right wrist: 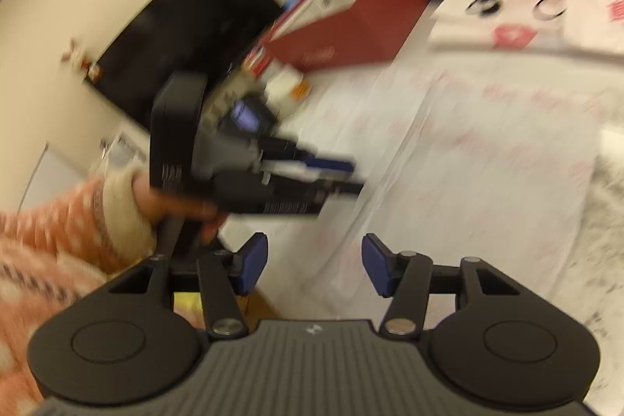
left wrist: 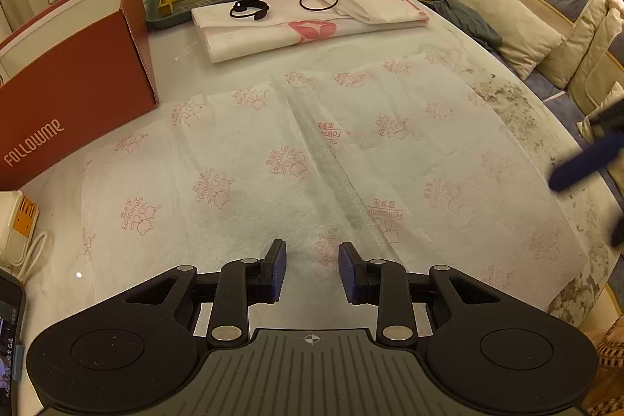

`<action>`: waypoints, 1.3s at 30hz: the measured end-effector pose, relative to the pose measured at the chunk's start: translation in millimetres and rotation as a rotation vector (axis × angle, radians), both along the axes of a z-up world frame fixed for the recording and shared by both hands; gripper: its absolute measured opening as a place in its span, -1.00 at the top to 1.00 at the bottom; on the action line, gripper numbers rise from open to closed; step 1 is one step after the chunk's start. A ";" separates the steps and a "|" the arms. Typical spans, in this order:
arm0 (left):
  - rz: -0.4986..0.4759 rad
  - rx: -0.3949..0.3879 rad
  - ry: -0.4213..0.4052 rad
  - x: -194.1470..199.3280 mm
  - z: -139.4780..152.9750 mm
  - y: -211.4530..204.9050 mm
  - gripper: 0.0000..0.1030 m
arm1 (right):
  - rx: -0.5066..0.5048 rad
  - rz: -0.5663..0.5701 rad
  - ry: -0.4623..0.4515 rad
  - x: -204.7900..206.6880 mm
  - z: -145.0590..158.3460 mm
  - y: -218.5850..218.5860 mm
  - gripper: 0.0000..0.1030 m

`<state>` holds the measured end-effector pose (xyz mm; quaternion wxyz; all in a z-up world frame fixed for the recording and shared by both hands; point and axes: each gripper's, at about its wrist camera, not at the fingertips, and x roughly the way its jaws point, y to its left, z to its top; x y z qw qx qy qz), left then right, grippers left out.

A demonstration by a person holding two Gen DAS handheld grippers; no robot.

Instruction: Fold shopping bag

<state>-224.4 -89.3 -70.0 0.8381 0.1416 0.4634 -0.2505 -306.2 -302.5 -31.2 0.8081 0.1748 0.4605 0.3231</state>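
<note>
Left wrist view: we see the bag point(left wrist: 331, 158) spread flat on the table point(left wrist: 175, 53), filling the middle of the frame from about 9 o'clock to 4 o'clock, with a lengthwise crease running from 12 towards 6; our left gripper point(left wrist: 312, 271) hangs low over its near edge at 6 o'clock, tongs apart by a modest gap and holding nothing; a red box point(left wrist: 78, 80) stands at 9 to 10 o'clock, touching or just beside the bag's far left corner; a folded cloth point(left wrist: 308, 22) lies at 12 o'clock, well apart from the bag; a dark blue blur at 3 o'clock we take for the right gripper's fingers, though it is too smeared to be sure.

Right wrist view: the frame is blurred; our right gripper point(right wrist: 315, 269) shows its tongs wide and empty at 6 o'clock; the bag point(right wrist: 487, 158) lies flat from the centre out to 3 o'clock; the left gripper point(right wrist: 343, 174) sits at 9 o'clock, held by a hand point(right wrist: 175, 205) in an orange sleeve point(right wrist: 50, 240).

We judge the bag laid out and unfolded, with neither gripper on it; a fold would call for both tongs to close on an edge or on two corners, lift, and carry it across along the crease; which edge, the pictures do not settle.
</note>
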 end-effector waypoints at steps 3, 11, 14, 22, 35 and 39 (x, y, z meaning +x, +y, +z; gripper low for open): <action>-0.003 0.002 -0.001 0.2 -0.1 -0.4 0.40 | -0.274 -0.108 -0.043 11.7 -4.0 6.2 0.37; -0.059 0.023 0.024 -12.8 2.1 8.8 0.40 | -0.514 -0.139 -0.054 25.4 -22.4 27.5 0.38; -0.067 0.018 0.025 -23.4 2.3 19.8 0.40 | -0.531 -0.124 -0.053 26.4 -23.5 31.9 0.38; -0.060 0.015 0.018 -25.9 3.2 22.1 0.40 | -0.611 0.016 -0.115 20.0 -23.6 65.6 0.37; -0.032 -0.015 0.037 -26.5 6.5 30.5 0.39 | -0.369 0.100 -0.104 10.2 -5.3 67.1 0.15; 0.126 -0.097 0.024 -26.9 17.4 61.3 0.39 | -0.361 0.035 -0.105 13.3 0.0 55.0 0.14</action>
